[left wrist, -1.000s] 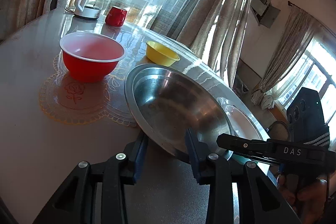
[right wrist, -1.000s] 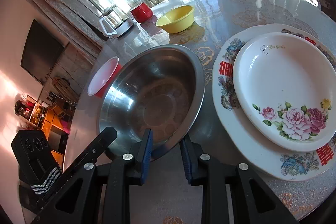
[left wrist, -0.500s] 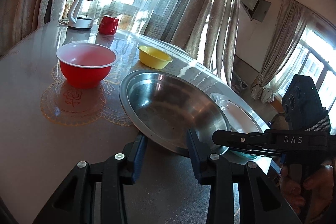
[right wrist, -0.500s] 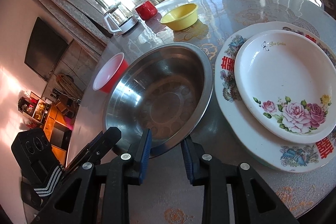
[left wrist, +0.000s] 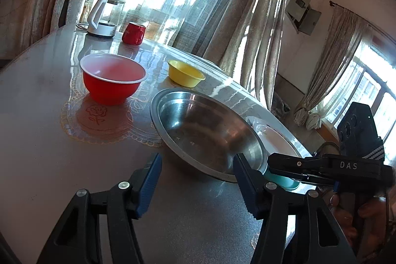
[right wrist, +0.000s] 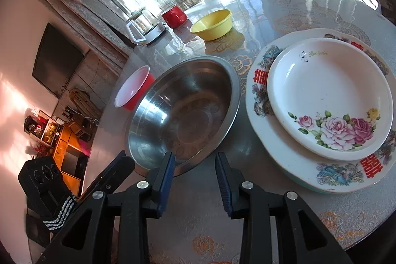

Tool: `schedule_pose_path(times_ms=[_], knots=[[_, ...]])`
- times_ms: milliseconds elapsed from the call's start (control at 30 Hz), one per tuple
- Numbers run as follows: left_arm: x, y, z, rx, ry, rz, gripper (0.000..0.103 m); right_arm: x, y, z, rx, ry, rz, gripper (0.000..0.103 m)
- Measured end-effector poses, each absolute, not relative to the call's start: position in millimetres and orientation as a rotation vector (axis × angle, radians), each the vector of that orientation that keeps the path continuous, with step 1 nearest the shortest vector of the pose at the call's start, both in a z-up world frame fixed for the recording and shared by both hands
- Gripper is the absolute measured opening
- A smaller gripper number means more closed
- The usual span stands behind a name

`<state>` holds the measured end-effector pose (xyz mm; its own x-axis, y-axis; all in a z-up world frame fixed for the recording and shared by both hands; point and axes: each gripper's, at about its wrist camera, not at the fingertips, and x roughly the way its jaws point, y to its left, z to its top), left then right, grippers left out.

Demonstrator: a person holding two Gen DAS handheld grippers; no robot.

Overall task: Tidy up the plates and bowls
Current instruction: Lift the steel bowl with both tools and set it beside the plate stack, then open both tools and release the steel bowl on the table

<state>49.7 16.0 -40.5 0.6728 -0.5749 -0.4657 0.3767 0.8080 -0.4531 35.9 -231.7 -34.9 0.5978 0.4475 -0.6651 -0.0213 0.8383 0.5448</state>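
My left claw (left wrist: 196,177) stands with its blue-padded jaws wide apart, having just been opening; the near rim of the shallow round stainless-steel basin (left wrist: 208,132) lies between them, and neither pad presses on it. My right claw (right wrist: 194,180) has its jaws parted as well, after just opening a little; the basin's near rim (right wrist: 183,115) sits just ahead of the gap and is not gripped.

The basin rests on the round glass-topped table (left wrist: 37,140), free of both claws. Just beside it, in the right wrist view, lies a large white plate with red characters and bird motifs (right wrist: 292,160), with a smaller white dish printed with pink roses (right wrist: 329,95) stacked on it. Beyond the basin stand a red plastic bowl with a white interior (left wrist: 112,81) and a small yellow plastic bowl (left wrist: 185,76), apart from each other. At the table's far edge are a red mug (left wrist: 133,33) and a glass kettle with a white handle (left wrist: 102,16), before curtained windows.
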Motion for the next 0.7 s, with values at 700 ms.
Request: schedule_pose_path(times_ms=[700], knots=[[62.7, 21.3, -3.4, -0.249, 0.660, -0.376, 0.083, 45.3, -255.1, -17.1, 0.535, 0.859, 0.275, 0.036]])
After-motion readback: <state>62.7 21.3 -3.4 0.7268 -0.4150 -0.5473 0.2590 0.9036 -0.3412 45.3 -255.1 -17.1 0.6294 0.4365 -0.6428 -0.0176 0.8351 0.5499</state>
